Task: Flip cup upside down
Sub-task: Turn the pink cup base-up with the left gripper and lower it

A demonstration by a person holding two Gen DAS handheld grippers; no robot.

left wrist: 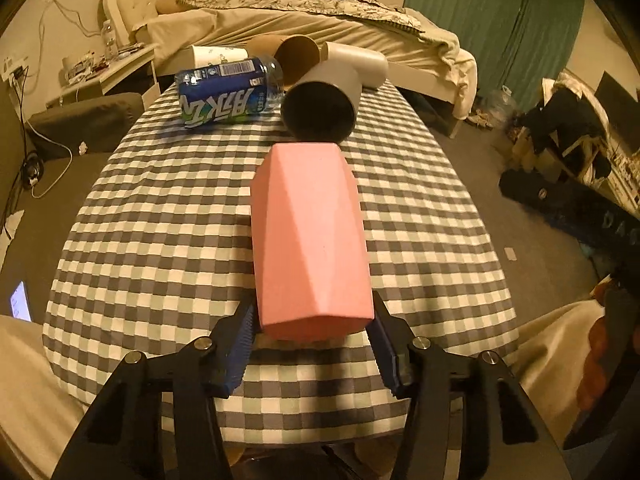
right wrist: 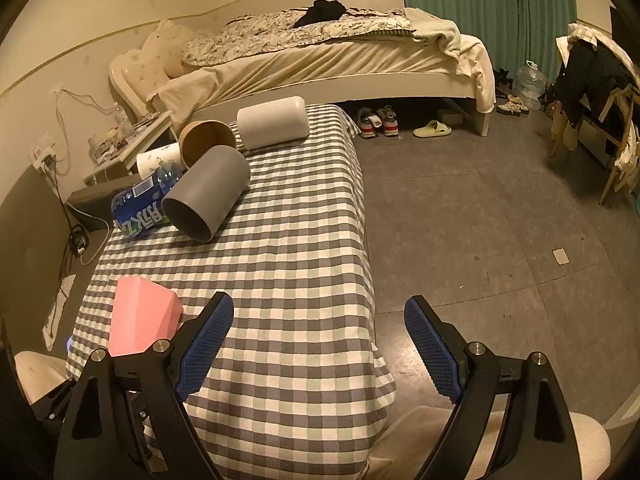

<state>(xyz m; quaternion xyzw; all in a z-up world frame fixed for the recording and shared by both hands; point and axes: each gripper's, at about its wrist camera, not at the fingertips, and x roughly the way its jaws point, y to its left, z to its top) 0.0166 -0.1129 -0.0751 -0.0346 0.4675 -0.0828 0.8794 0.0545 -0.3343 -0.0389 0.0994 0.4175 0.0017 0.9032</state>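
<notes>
A pink faceted cup [left wrist: 310, 236] is held by my left gripper [left wrist: 312, 320], whose blue pads [left wrist: 240, 354] press its near end from both sides. The cup points away from me over the checked tablecloth [left wrist: 160, 220], closed base toward the camera; I cannot tell whether it rests on the cloth. It also shows at the left in the right wrist view [right wrist: 140, 320]. My right gripper [right wrist: 318, 314] is open and empty, hovering over the table's near right edge.
At the far end lie a grey cup [left wrist: 320, 104] on its side, a blue-labelled bottle [left wrist: 224, 92], a brown paper cup [left wrist: 296, 58], a white cup [left wrist: 356, 64] and a printed paper cup [left wrist: 216, 56]. A bed [right wrist: 340, 60] stands beyond. Floor [right wrist: 480, 220] lies to the right.
</notes>
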